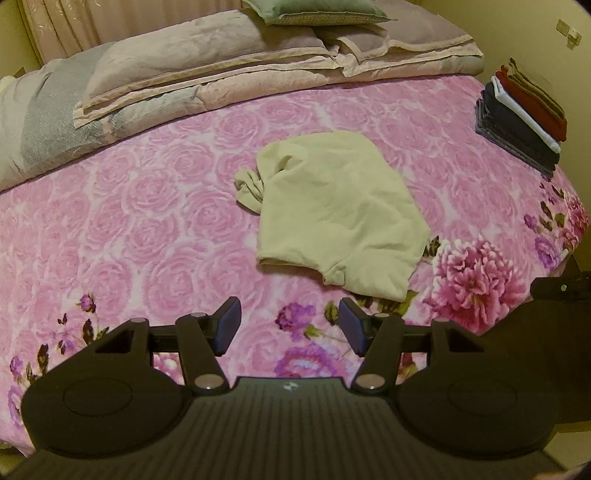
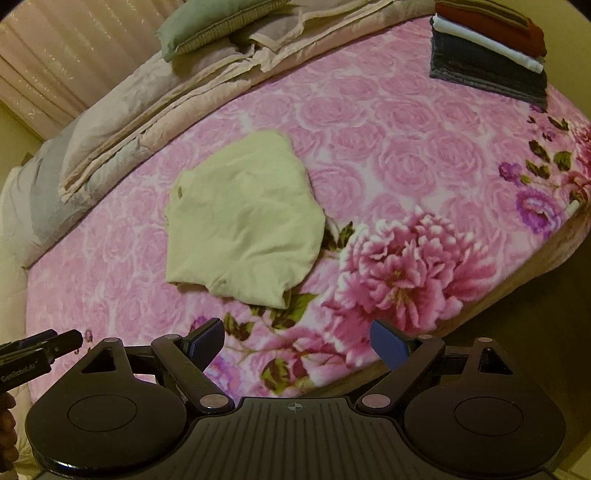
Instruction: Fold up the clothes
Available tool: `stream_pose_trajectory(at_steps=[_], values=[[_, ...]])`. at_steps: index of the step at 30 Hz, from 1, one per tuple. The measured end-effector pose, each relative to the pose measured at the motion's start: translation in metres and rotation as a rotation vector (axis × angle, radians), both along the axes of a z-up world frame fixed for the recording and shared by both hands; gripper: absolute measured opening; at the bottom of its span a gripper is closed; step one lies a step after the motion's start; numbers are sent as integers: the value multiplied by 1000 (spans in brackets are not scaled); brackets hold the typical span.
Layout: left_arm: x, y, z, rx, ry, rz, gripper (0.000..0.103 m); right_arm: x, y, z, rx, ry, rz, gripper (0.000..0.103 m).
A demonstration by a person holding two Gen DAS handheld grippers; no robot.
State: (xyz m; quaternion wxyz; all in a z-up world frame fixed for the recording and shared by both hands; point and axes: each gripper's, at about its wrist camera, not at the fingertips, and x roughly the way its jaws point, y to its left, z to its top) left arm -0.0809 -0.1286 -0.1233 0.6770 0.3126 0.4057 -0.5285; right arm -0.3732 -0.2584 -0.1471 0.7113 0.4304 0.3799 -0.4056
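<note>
Left gripper [image 1: 290,326]: held low over the near edge of the bed, pointing forward across the bedspread; jaws spread wide, blue pads [image 1: 229,325] facing each other with only the flowered cover between them; nothing gripped. In the right wrist view its black fingertip end shows at the far left edge, beside the right gripper's body, apart from it.

Cream garment [image 1: 334,210]: lies loosely bunched on the pink floral bedspread [image 1: 147,229], near the middle of the bed. In the left wrist view it sits ahead of the left gripper and slightly to the right of its centre line, its nearest hem just beyond the right-hand pad, not touching it. A crumpled twist of fabric pokes out at its left side. One layer is folded over another at the near edge.

Right gripper [image 2: 297,345]: held low at the bed's near edge, tilted so the bed runs diagonally; jaws wide apart, holding nothing. In the right wrist view the garment [image 2: 243,218] lies ahead and to the left of centre, its near corner beyond the left-hand pad, apart from both pads.

Other items: folded quilts [image 1: 207,74] and a green pillow [image 1: 314,11] along the far side; a stack of folded clothes [image 1: 524,114] at the far right corner of the bed, well apart from the cream garment
</note>
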Motion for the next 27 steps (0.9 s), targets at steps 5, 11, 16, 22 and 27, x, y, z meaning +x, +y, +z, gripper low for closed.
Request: stream_pose_trajectory(at_steps=[5,11,16,22,27], values=[[5,-5,-2,8,-4,4,55,0,-6,-12,42,-25,-40,89],[31,-17,-7,31,-18,-31,55,2,-12,-28,101,-60,-103,89],[54,-34,-21,48,-22,-132,55,4,-10,-50,174,-114,-250,89],[96,-64,-38,55,1,-235,55,18,2,-97,293,-258,-523,89],[135,-84,-54,66,3,-293,55,40,18,-146,403,-450,-771,88]])
